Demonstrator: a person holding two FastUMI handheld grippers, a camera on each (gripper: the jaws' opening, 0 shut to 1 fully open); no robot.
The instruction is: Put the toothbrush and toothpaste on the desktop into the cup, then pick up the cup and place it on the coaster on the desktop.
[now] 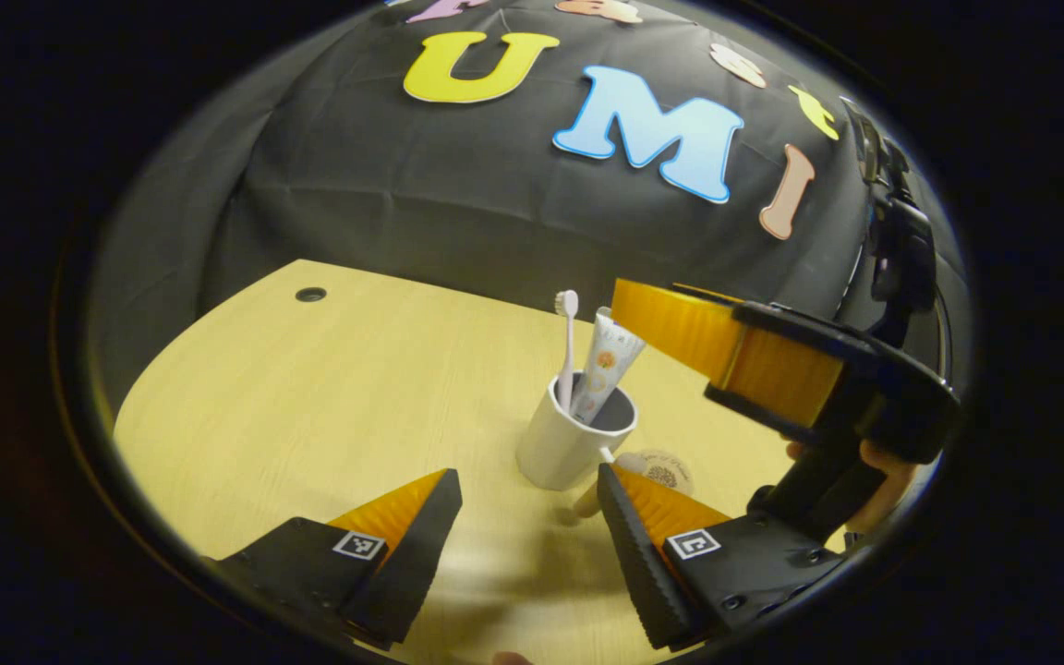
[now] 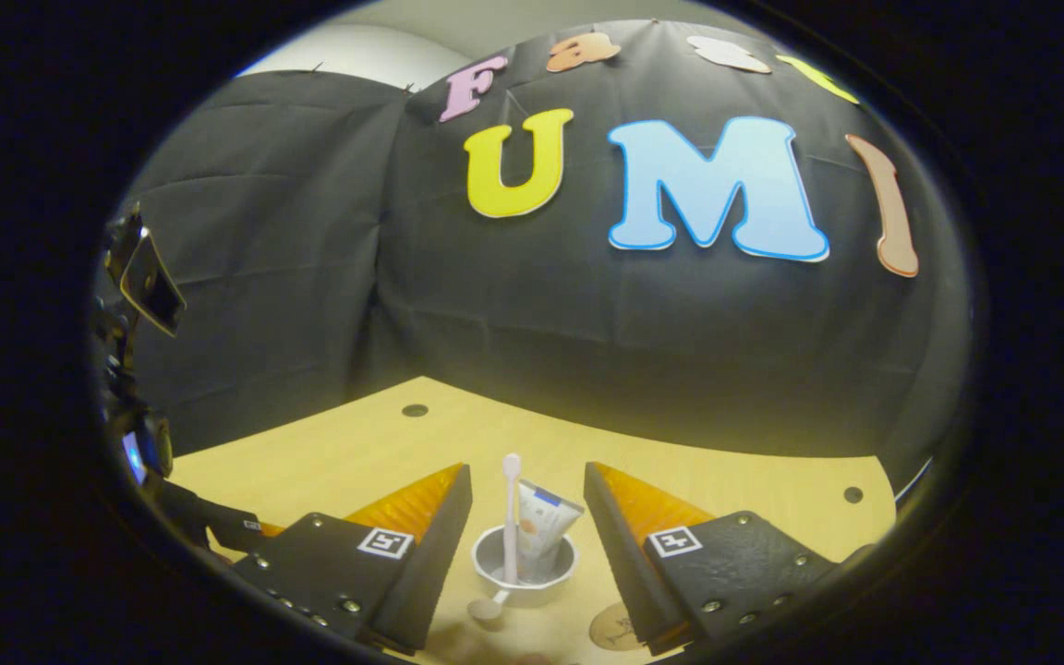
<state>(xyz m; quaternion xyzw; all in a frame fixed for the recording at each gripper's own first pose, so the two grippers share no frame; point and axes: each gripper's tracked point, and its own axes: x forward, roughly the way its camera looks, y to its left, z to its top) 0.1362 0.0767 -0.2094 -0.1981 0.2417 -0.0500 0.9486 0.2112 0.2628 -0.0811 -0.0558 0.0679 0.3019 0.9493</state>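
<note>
Both grippers are spread with nothing between the fingers: my right gripper hangs above the cup, my left gripper sits low, just short of it. I see the toothbrush and toothpaste standing upright inside the white cup, so I judge the first half done. The cup rests on the desktop, just beside the coaster and not on it. Lifting and setting it there is left.
</note>
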